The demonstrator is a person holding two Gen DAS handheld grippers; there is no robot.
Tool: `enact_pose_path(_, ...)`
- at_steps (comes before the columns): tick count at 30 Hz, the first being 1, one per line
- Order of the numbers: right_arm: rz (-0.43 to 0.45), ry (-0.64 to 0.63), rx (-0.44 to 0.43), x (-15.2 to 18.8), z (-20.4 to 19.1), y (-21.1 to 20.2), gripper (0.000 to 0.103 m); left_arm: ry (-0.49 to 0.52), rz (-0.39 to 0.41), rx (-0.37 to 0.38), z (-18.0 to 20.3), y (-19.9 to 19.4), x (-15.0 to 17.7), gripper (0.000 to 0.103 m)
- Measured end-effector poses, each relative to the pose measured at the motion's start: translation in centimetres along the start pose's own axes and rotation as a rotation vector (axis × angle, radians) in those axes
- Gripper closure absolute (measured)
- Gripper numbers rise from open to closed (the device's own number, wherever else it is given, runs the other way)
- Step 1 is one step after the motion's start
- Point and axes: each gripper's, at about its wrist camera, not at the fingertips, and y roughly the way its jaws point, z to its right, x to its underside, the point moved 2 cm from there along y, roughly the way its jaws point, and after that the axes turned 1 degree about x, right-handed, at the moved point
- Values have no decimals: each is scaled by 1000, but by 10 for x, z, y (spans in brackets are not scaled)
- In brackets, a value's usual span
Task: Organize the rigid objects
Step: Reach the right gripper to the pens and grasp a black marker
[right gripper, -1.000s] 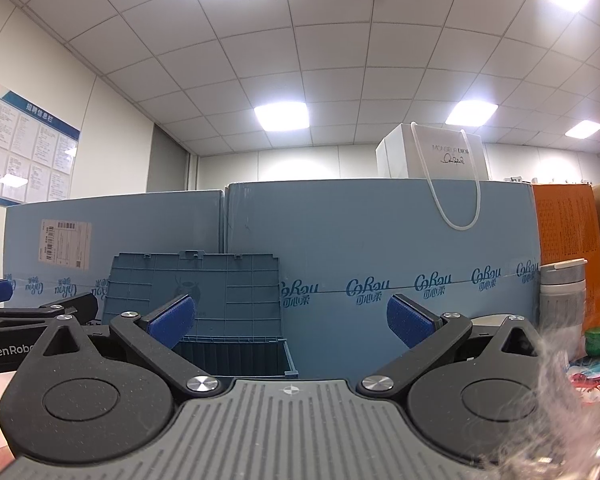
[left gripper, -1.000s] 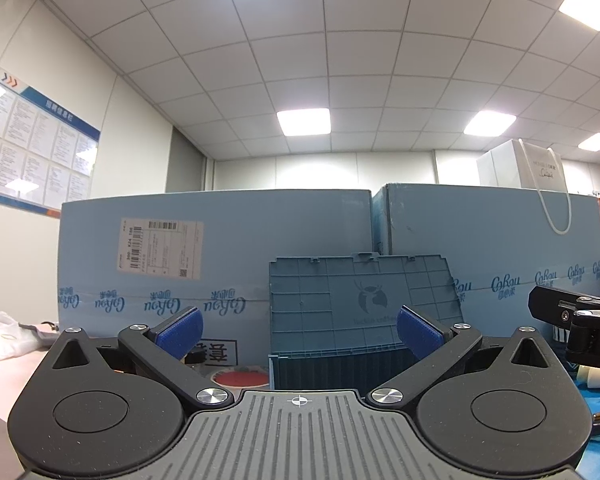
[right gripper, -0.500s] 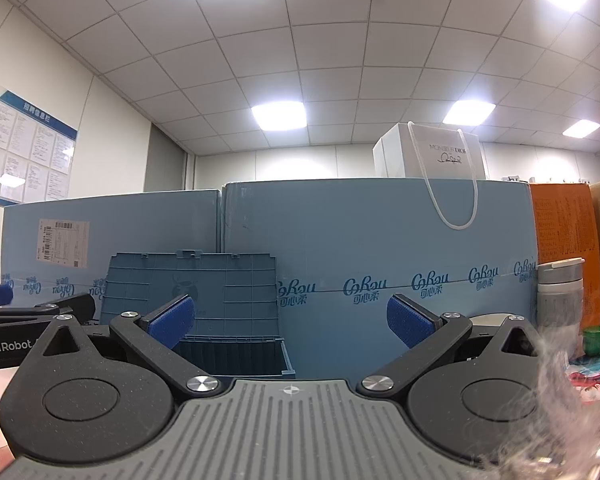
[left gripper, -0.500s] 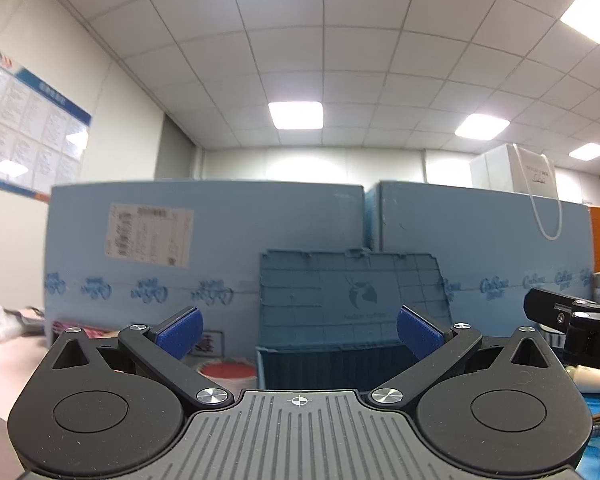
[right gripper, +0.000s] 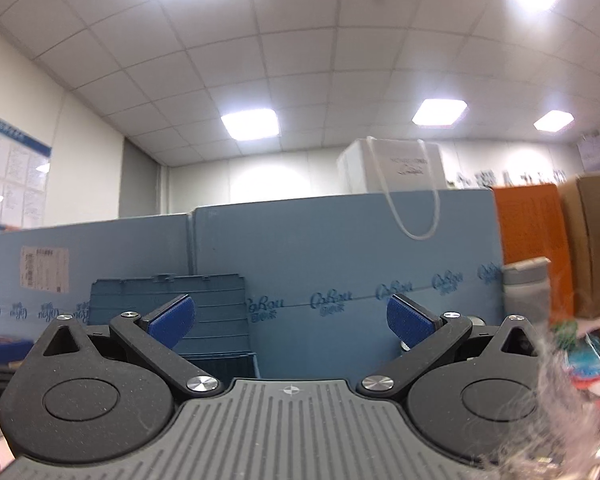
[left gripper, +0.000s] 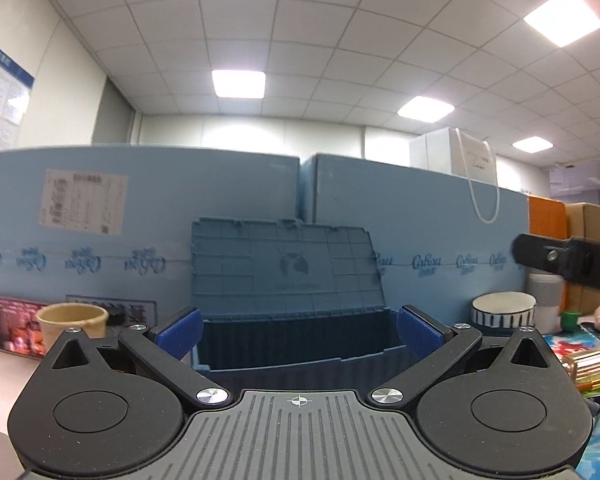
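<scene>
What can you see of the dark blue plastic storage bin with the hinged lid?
The dark blue plastic storage bin stands open straight ahead of the left gripper, whose jaws are open. Its ribbed lid, embossed with a logo, is raised upright against the light blue foam boards. The visible interior looks dark; its floor is hidden. Nothing grips it.

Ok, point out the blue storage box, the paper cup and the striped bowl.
blue storage box (left gripper: pixel 300 364), left wrist view, front wall below the rim.
paper cup (left gripper: pixel 73 320), left wrist view, upper side under the rim.
striped bowl (left gripper: pixel 503 315), left wrist view, striped outer side.
</scene>
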Motion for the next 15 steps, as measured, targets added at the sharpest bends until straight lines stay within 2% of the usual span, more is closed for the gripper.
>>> enact_pose_path(3, -41, -5, 26, -11, 7, -11, 0, 58, 40, -13, 9, -10, -5, 0)
enact_pose_path(4, -51, -19, 35, -14, 9, -15, 0, 74, 49, 20, 12, -13, -8, 0)
enact_pose_path(6, -74, -50, 56, -21, 13, -23, 0, 83, 38, 136, 17, -18, -17, 0)
enact_pose_path(10, -149, -138, 64, -29, 18, -34, 0, 57, -98, 303, 25, -9, -38, 0)
enact_pose_path(14, -249, -270, 76, -32, 16, -38, 0, -23, -235, 362, 27, 10, -59, 0)
enact_pose_path(15, -265, -289, 74, -31, 17, -38, 0, -34, -296, 382, 28, 18, -64, 0)
